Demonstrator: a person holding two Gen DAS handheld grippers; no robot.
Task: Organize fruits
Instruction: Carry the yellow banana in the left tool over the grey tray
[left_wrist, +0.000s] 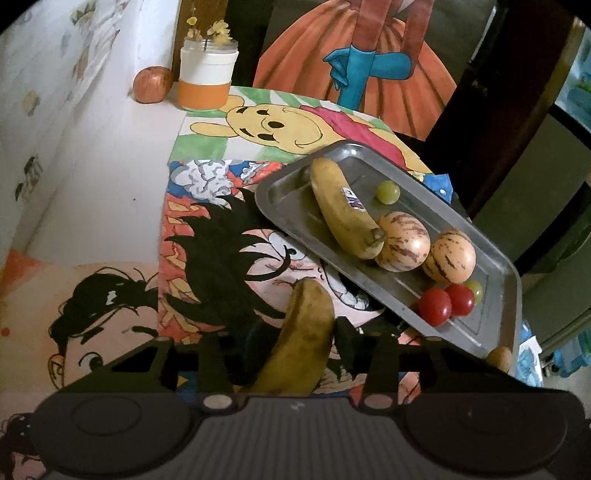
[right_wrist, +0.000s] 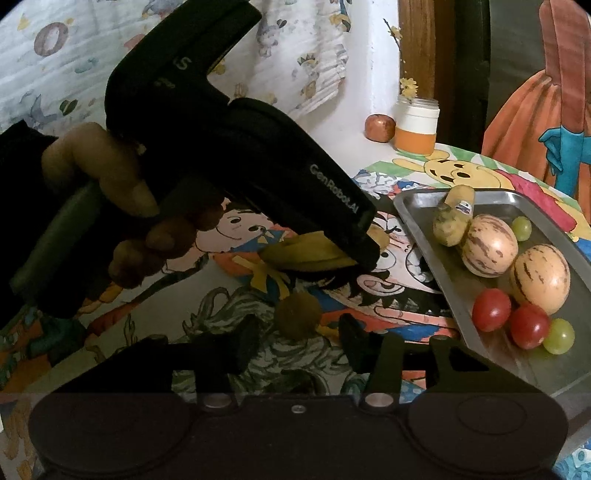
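Note:
My left gripper is shut on a spotted banana and holds it over the cartoon tablecloth, just left of the metal tray. The tray holds another banana, two striped pepino melons, two red tomatoes and green grapes. In the right wrist view the left gripper grips the banana beside the tray. My right gripper is open, with a brown kiwi on the cloth between its fingertips.
A red apple and a white-and-orange jar with yellow flowers stand at the back by the wall. A small brown fruit sits by the tray's near corner. The table edge runs right of the tray.

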